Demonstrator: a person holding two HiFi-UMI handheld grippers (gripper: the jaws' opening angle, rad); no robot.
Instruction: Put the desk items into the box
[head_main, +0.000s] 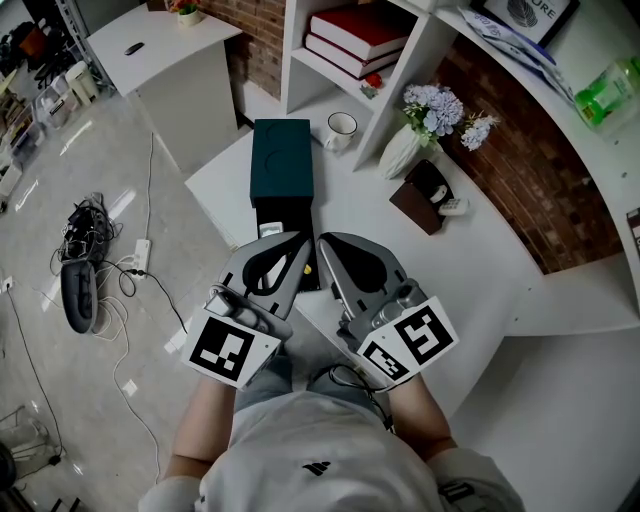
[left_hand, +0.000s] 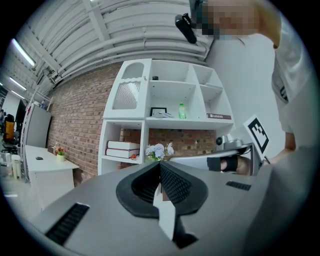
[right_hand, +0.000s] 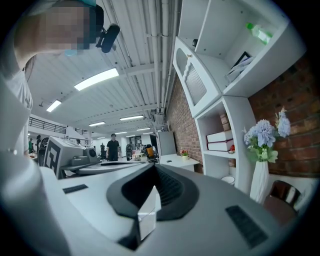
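Box (head_main: 281, 160) at tips of left tool (head_main: 304, 238), right tool (head_main: 323, 241)

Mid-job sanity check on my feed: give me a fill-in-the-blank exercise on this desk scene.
1. In the head view, the mug stands just ___ of the dark green box.
2. The flowers sit in a ___ vase.
3. The left gripper and right gripper both have their jaws ___.
Missing words: right; white; shut.
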